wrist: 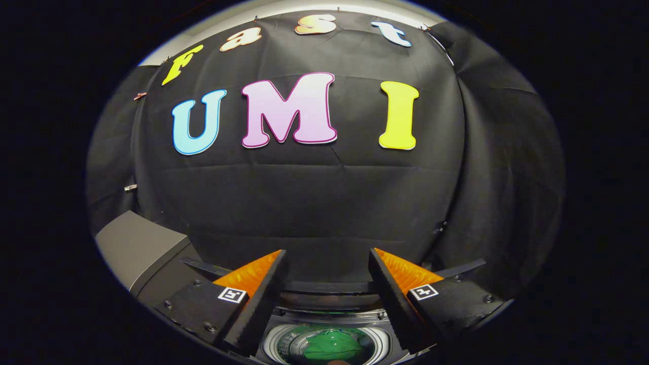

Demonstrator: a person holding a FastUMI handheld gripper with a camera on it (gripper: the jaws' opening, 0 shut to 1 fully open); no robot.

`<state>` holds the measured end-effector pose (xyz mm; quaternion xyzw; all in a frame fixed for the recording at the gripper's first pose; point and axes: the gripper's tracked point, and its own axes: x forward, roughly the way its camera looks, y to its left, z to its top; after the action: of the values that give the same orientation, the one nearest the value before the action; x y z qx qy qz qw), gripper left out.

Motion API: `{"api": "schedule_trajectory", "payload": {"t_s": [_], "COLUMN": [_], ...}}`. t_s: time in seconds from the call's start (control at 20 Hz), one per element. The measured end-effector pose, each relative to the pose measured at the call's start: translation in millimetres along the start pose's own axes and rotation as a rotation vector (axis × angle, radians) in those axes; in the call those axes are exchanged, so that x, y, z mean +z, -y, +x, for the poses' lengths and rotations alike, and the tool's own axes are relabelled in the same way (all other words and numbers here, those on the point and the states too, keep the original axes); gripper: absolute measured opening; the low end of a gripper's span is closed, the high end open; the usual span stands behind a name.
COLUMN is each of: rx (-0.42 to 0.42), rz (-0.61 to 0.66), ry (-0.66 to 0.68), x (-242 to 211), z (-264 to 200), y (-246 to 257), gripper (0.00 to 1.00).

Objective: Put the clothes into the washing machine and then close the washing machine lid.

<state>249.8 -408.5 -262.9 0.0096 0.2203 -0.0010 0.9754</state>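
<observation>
Lying in the round perforated steel drum of the top-loading washing machine point(284, 339) is one bundle of green cloth point(332, 345), seen below and between my gripper's two fingers. I hold the gripper point(327, 261) above the open tub, pointed forward and nearly level toward the black cloth booth wall point(314, 203), so the drum sits low beneath the fingers. My fingers stand wide apart with nothing between them; they touch neither the cloth nor the machine. One grey box-shaped panel point(134, 243), seemingly part of the machine, rises beside my left finger.
</observation>
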Motion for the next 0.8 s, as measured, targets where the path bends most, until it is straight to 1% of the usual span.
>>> {"api": "schedule_trajectory", "payload": {"t_s": [0.25, 0.65, 0.8], "rx": [-0.015, -0.002, -0.009], "rz": [0.000, -0.010, -0.008], "ry": [-0.004, 0.008, 0.004], "x": [-10.1, -22.8, -32.9], "z": [-19.4, -42.6, -54.7], "y": [-2.8, -7.0, -6.9], "gripper": [1.00, 1.00, 1.00]}}
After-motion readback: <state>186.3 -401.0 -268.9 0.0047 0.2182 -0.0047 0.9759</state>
